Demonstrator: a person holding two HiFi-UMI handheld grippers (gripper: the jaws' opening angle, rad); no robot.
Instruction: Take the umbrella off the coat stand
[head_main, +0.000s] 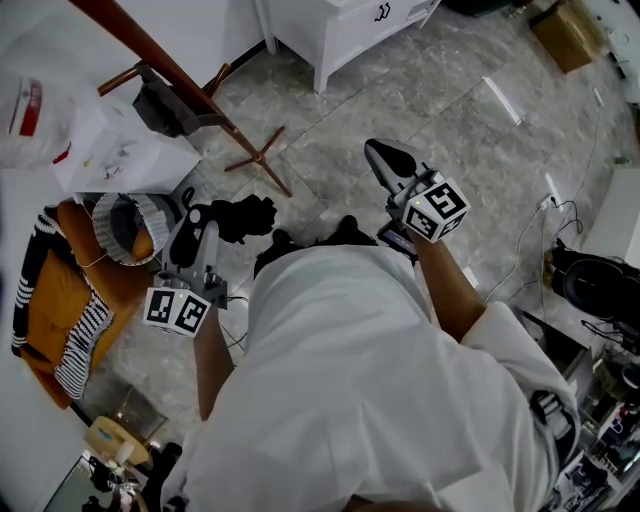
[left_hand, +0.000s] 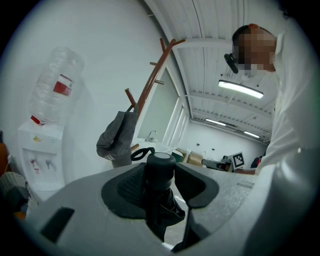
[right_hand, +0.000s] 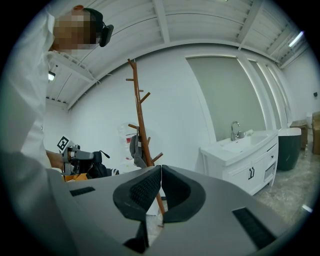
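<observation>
Black folded umbrella (left_hand: 160, 169), round end cap showing, sitting gripped between left gripper (head_main: 198, 233) jaws, hanging clear of brown wooden coat stand (left_hand: 150, 86) standing nearby.

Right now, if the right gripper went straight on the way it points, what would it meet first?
Probably the coat stand, which rises straight ahead, just past the tips of the shut right gripper; how far off it stands is unclear.
</observation>
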